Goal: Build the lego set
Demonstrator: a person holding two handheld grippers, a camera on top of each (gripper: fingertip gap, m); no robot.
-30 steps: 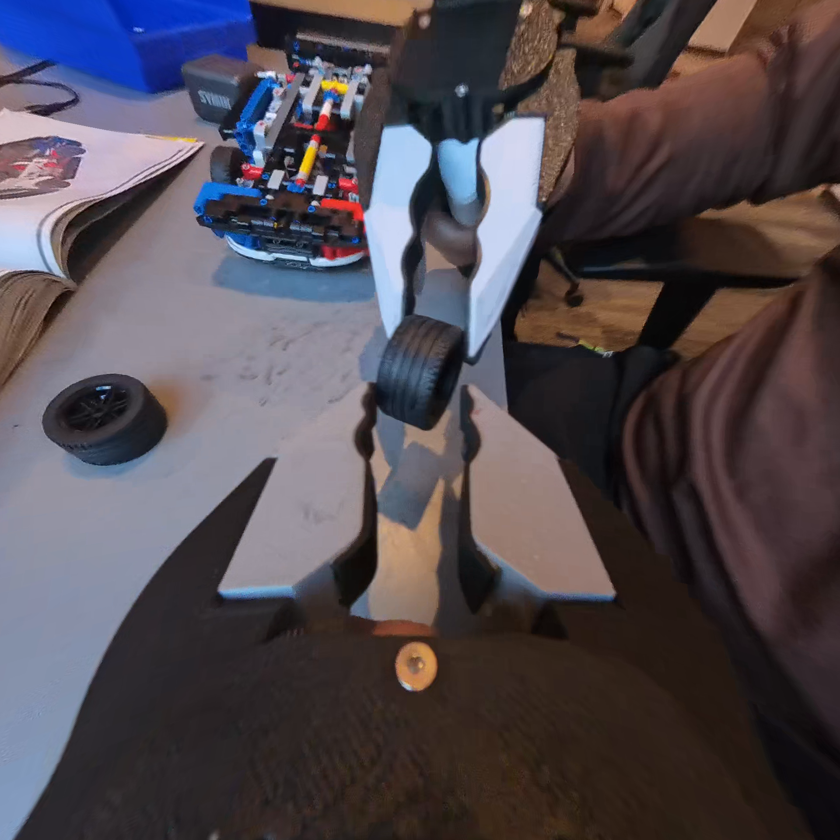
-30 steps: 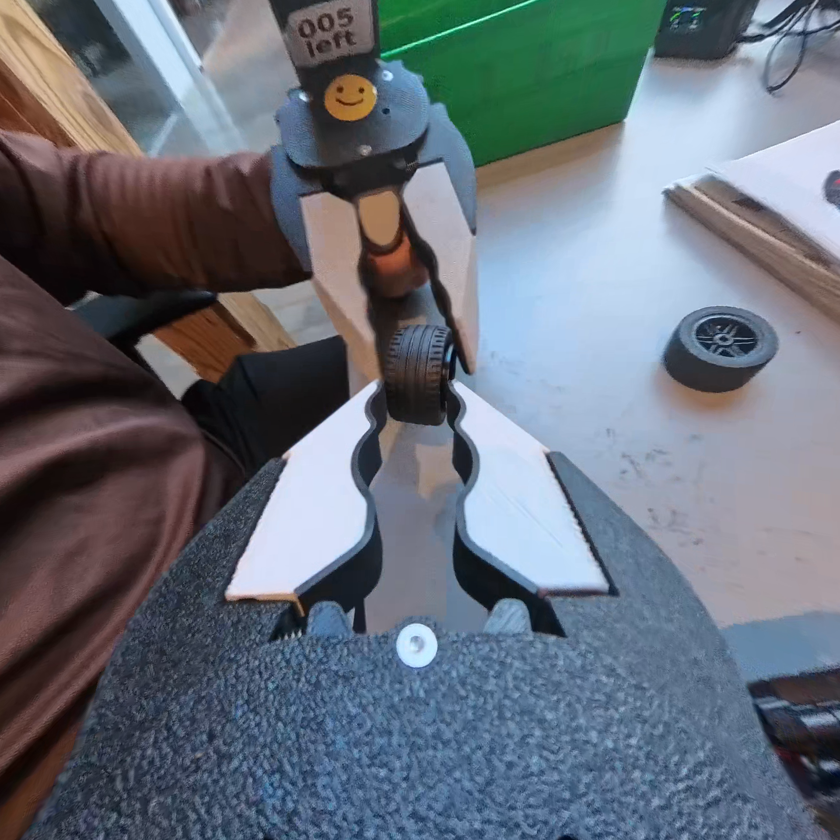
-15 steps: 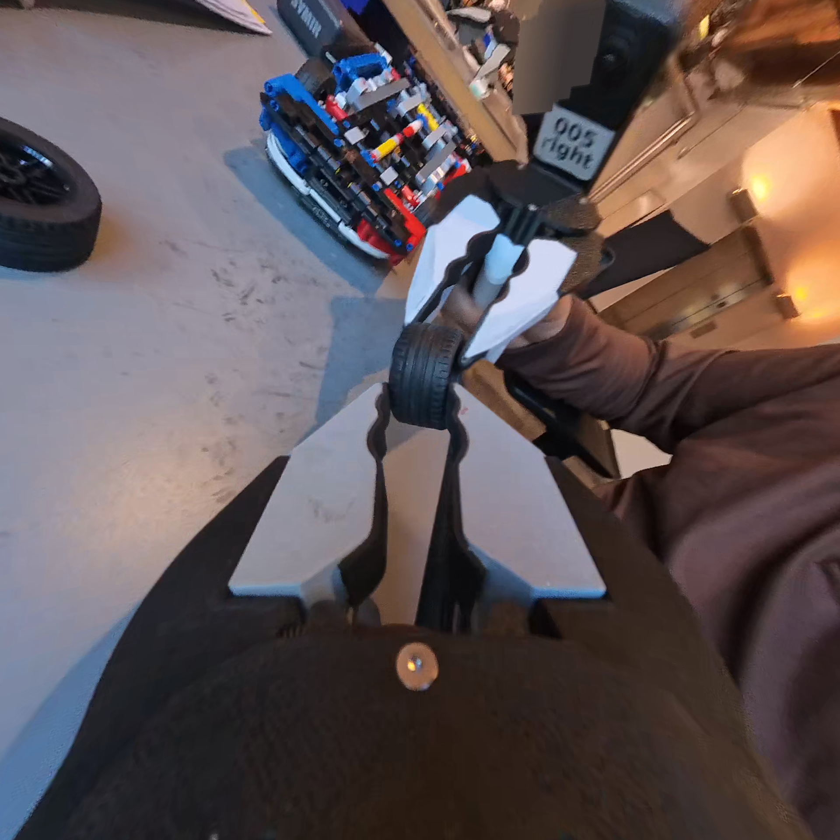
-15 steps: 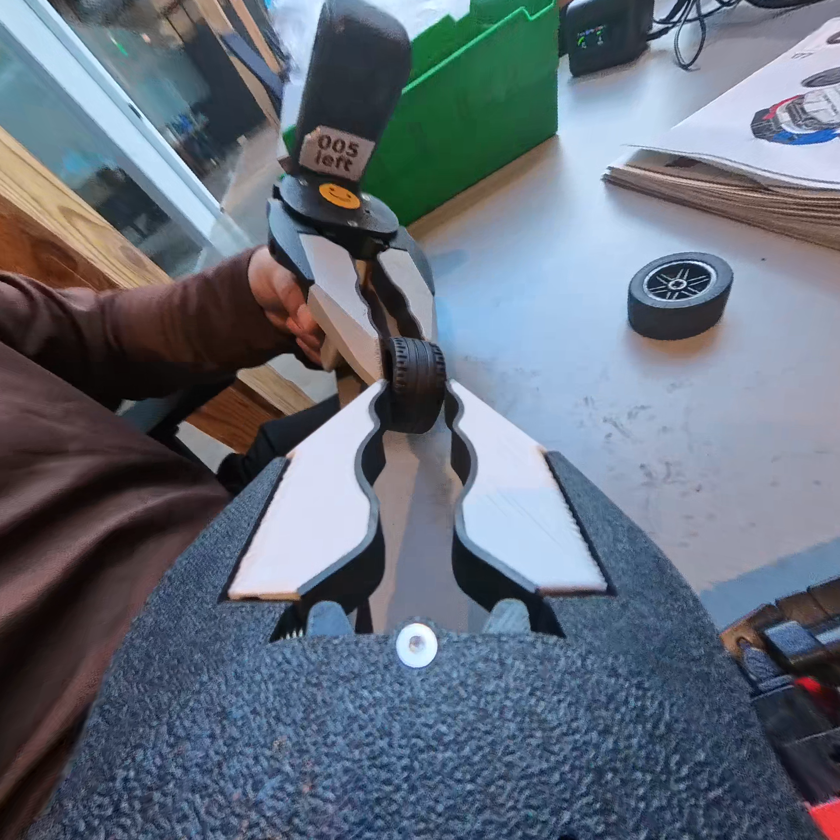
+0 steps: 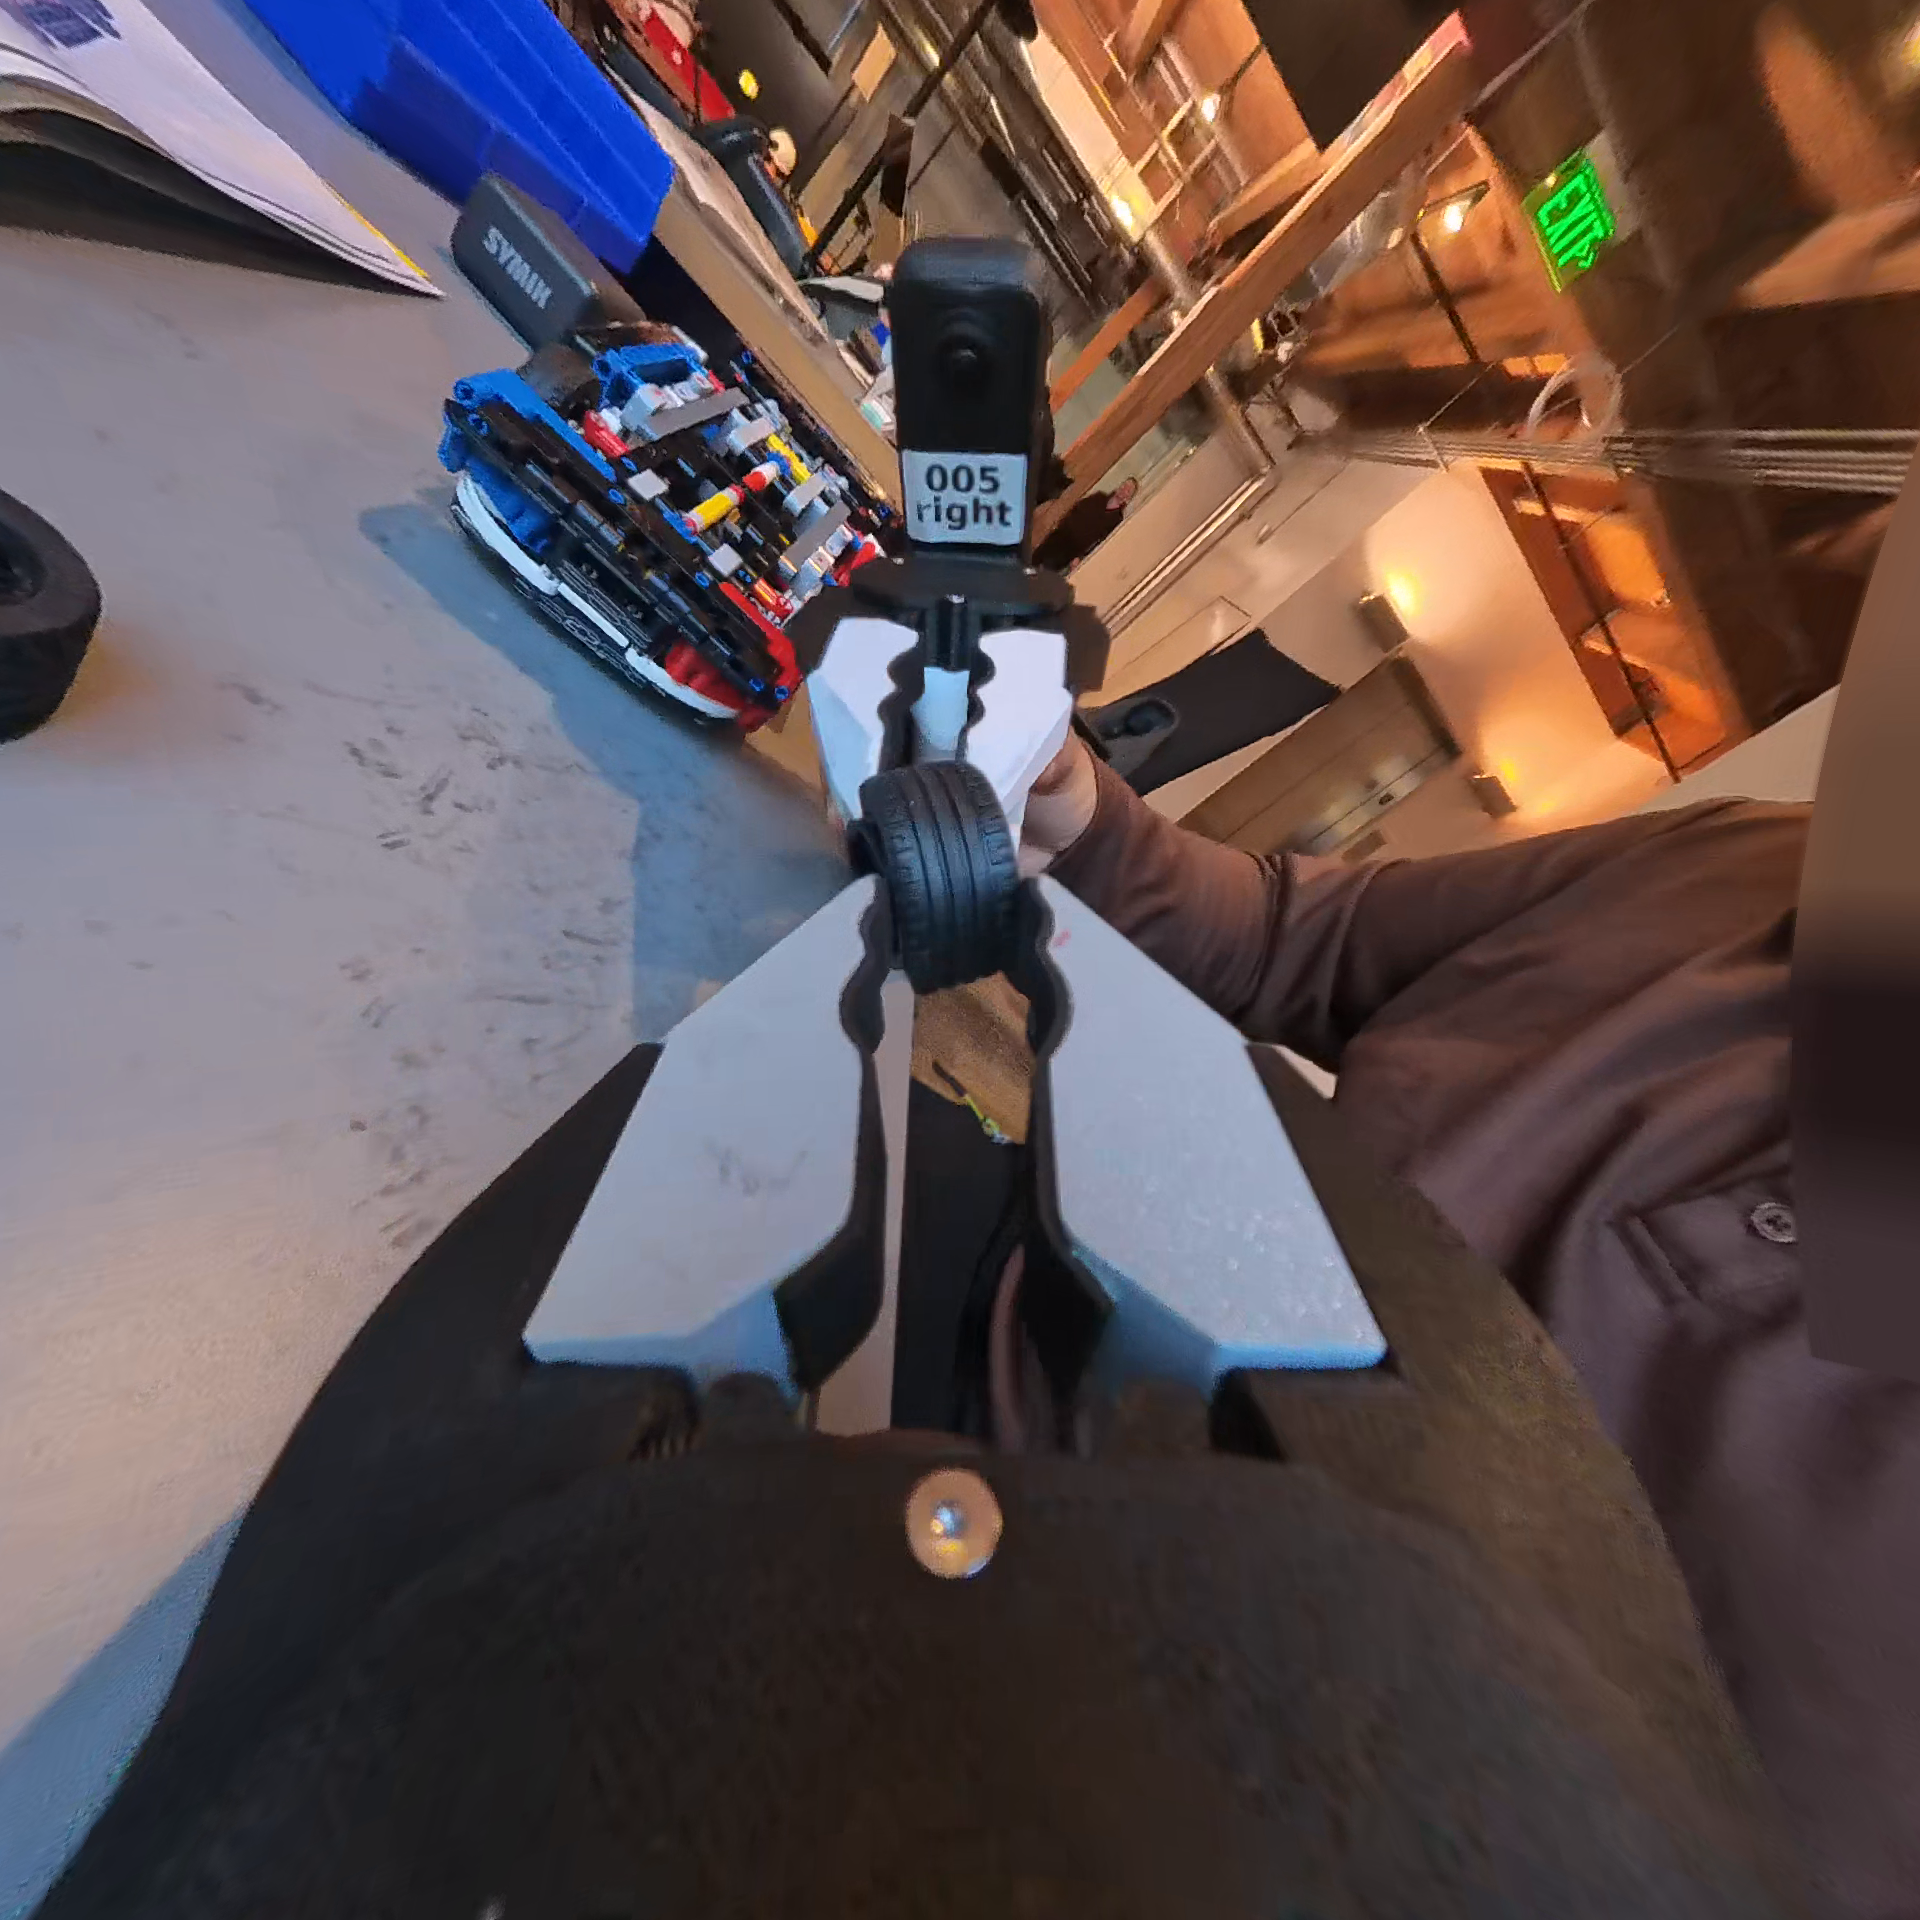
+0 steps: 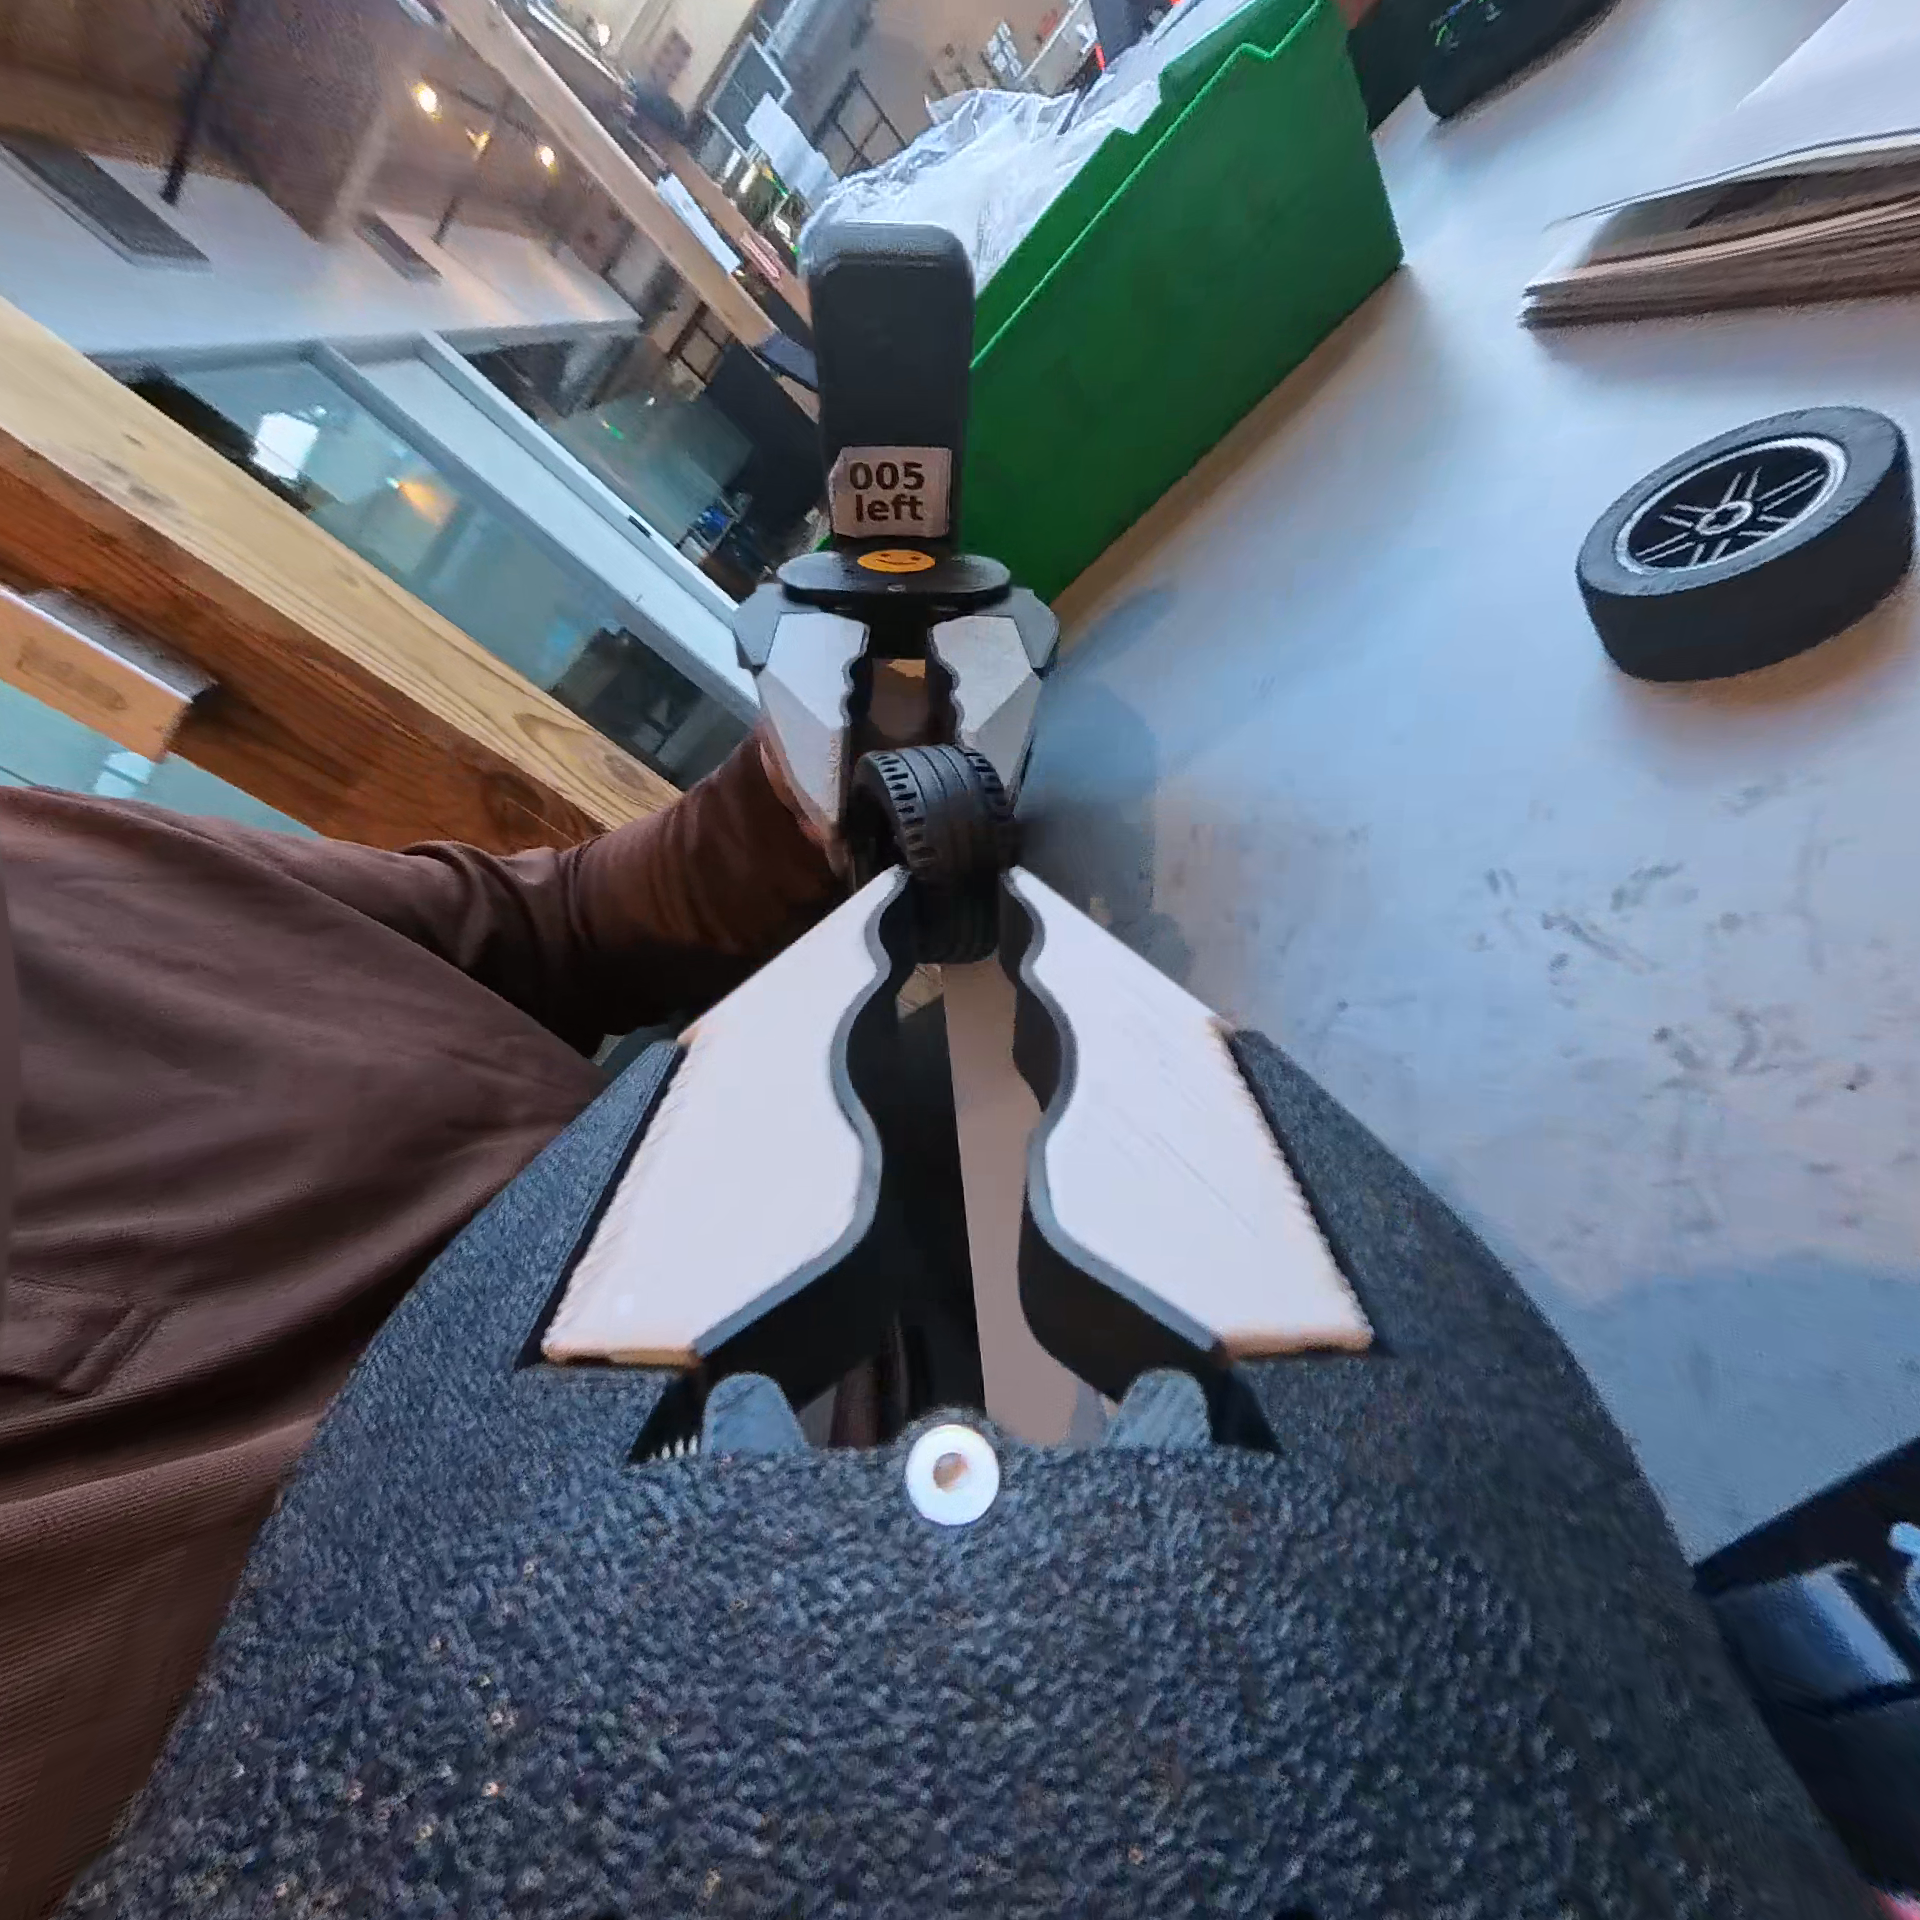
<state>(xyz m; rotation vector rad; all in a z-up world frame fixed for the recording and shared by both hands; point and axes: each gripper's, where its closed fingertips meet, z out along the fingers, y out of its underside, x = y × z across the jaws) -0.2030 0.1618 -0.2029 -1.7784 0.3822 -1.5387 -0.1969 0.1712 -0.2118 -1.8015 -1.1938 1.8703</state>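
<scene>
So both grippers are meeting nose to nose over the near edge of the grey table [image 5: 260, 935], and there's a small black tyre [image 5: 940, 883] sitting between all four tips. It's a ribbed rubber one, tread facing the cameras, held up in the air. The left gripper [image 5: 951, 920] is pinching it from both sides, and the right gripper [image 6: 951, 904] is squeezing the same tyre from the opposite end.

The half-built lego car [image 5: 644, 540] is lying farther back on the table, blue and black with red and white bits, well apart from the grippers. A bigger wheel [image 6: 1745, 566] with a spoked rim is lying flat on its own out in the open. A blue bin [image 5: 488, 114] and a green bin [image 6: 1174, 312] are sitting along the far edges, with an open instruction booklet [image 5: 177, 135] nearby. Loads of bare tabletop between the car and the loose wheel.
</scene>
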